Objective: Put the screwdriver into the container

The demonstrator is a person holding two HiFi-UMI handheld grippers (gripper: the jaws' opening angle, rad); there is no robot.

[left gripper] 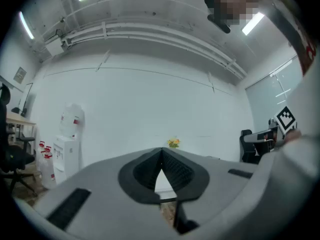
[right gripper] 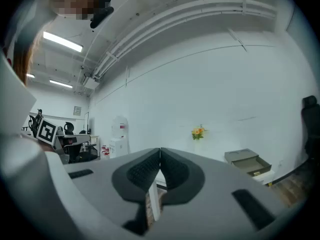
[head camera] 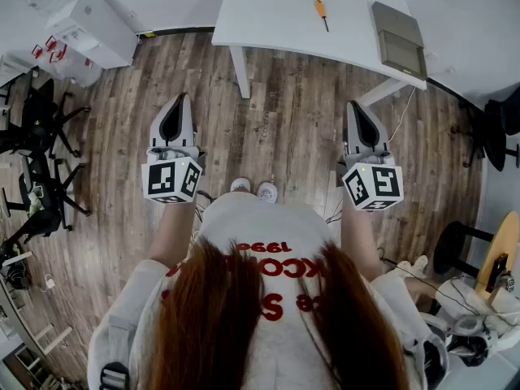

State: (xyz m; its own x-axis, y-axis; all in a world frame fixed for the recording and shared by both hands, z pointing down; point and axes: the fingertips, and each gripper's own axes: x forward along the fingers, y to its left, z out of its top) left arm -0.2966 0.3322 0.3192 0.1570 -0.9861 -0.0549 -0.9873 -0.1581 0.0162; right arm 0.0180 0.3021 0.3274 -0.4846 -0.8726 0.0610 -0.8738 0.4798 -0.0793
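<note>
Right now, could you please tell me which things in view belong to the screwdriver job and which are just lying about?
For the job:
- screwdriver, on the table
- container, also on the table
- left gripper and right gripper, both shut and empty

Lying about:
- water dispenser
- flowers
- stool

Screwdriver (head camera: pixel 322 13) left of container (head camera: pixel 398 37), on table (head camera: pixel 264 15)

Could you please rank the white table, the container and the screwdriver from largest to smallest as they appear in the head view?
1. white table: by far the largest, spanning much of the top edge.
2. container: a small box on the table's right end.
3. screwdriver: smallest, a thin sliver.
</note>
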